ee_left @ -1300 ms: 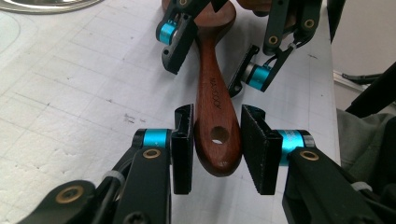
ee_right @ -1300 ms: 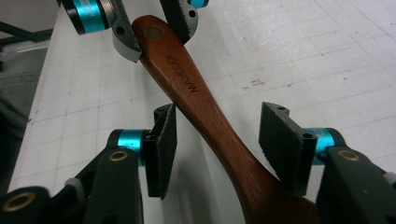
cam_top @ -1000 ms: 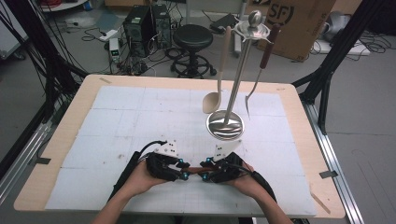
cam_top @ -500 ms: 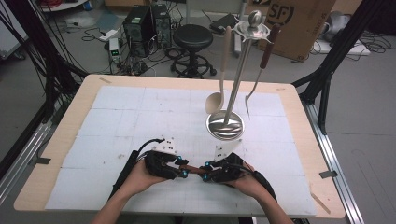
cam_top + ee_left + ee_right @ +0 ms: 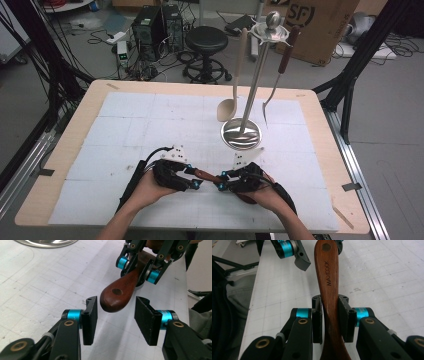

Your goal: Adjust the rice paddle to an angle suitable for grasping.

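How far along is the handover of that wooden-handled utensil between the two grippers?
Done: the right gripper is clamped on the wooden handle. In hand: the left gripper has its jaws just opening, the handle's end between them, untouched. Left, probably: hanging it on the utensil stand, where a spoon and fork hang.

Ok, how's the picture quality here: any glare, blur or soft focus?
High view: even light, sharp, mild glare on the steel stand base. Left gripper view: wooden handle crisp with a soft sheen, left gripper jaws sharp. Right gripper view: the handle's lettering is legible, the right gripper is slightly soft at the bottom.
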Demonstrator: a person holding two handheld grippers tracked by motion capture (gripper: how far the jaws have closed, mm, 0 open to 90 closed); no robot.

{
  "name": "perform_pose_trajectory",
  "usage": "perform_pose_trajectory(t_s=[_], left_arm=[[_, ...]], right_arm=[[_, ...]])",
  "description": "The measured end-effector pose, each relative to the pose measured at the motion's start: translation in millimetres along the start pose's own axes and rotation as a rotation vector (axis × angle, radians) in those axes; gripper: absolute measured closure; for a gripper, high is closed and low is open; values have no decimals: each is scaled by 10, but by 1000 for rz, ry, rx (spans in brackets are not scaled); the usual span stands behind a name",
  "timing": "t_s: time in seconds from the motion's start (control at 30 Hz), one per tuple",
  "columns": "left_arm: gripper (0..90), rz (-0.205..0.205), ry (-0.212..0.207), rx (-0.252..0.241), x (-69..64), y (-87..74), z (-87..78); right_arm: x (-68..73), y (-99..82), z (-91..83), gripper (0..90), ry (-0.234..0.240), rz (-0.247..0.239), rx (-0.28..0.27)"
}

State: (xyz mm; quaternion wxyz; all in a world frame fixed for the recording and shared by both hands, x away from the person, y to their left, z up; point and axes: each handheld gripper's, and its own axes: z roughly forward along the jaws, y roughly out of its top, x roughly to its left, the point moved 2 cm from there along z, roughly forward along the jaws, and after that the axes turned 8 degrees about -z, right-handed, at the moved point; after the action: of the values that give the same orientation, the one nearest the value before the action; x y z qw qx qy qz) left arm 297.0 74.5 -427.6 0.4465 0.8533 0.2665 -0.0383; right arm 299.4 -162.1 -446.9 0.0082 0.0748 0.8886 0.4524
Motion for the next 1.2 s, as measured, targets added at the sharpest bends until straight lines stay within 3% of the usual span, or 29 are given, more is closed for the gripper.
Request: perform_pose_trajectory(t_s=[0.27, 0.67, 1.2], left_arm=[[579, 1, -2, -1, 2, 0, -1], [595, -3, 2, -10, 5, 5, -12], [610, -3, 0, -29, -2, 13, -28]], right_arm=[[-11, 5, -8, 753, -17, 11, -13], [-14, 0, -22, 714, 9, 52, -29], [-17, 7, -8, 745, 25, 66, -14]])
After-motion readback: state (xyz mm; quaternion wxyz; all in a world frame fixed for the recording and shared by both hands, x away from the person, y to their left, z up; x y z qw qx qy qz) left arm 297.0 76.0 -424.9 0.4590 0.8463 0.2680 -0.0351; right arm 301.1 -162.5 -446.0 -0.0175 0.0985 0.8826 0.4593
